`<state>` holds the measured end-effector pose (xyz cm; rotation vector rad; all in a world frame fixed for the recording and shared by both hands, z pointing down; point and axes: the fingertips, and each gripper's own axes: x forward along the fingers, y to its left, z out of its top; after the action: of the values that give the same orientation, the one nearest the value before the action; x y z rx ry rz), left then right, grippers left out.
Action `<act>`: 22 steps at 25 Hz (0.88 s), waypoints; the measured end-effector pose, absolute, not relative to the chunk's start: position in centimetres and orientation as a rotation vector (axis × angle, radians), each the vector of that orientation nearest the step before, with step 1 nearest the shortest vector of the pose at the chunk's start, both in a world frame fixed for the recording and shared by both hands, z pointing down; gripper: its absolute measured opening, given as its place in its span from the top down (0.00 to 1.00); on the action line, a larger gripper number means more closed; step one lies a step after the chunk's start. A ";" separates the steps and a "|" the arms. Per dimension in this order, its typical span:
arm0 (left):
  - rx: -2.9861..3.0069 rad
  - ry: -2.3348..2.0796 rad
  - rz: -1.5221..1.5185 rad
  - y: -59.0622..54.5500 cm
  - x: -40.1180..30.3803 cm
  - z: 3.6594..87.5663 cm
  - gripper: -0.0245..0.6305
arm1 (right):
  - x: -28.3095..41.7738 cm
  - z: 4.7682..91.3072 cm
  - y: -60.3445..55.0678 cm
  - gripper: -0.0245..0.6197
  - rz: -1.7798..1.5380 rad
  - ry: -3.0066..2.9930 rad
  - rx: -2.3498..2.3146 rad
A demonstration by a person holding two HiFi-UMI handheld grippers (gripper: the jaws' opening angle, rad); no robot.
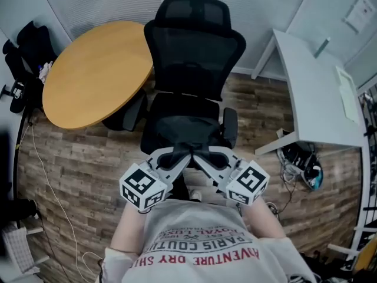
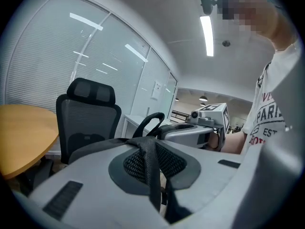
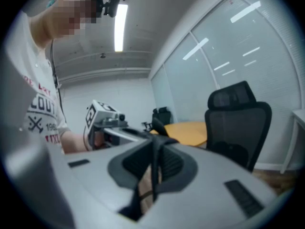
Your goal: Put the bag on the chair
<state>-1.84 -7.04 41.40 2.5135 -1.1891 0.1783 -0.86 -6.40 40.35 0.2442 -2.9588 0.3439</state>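
A black office chair (image 1: 191,46) stands right in front of me, its seat (image 1: 177,108) just beyond my grippers. My left gripper (image 1: 179,158) and right gripper (image 1: 204,158) meet tip to tip over the seat's front edge, each shut on a black strap of the bag (image 1: 189,148). The bag's dark body blends with the seat below, so I cannot tell whether it rests there. In the left gripper view a webbing strap (image 2: 151,168) runs between the pads and a loop handle (image 2: 148,122) arches ahead. In the right gripper view another strap (image 3: 155,168) is pinched.
A round wooden table (image 1: 94,69) stands left of the chair, touching its armrest side. A white desk (image 1: 318,93) is at the right with cables and gear (image 1: 300,161) under it. Dark items (image 1: 26,46) sit by the left wall. The floor is wood plank.
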 end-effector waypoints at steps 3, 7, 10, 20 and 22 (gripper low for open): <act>2.509 -1.160 0.192 -10.6 -3.5 41.9 0.87 | -2.6 40.9 -10.0 0.89 0.382 -2.949 0.297; 2.499 -1.087 0.223 -15.0 -6.1 42.9 0.87 | -5.3 41.9 -14.4 0.89 0.426 -2.909 0.326; 2.519 -1.015 0.230 -18.3 -8.1 43.2 0.87 | -7.3 42.2 -17.7 0.89 0.424 -2.890 0.368; 2.551 -0.854 0.288 -26.5 -12.8 45.3 0.87 | -12.1 44.3 -25.9 0.89 0.494 -2.838 0.506; 2.553 -0.841 0.321 -27.8 -13.3 46.1 0.87 | -12.6 45.0 -27.3 0.89 0.512 -2.821 0.534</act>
<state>-13.29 -27.83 46.08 2.5533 -0.8409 0.3206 -12.60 -27.27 45.04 0.5343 -2.8213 0.5119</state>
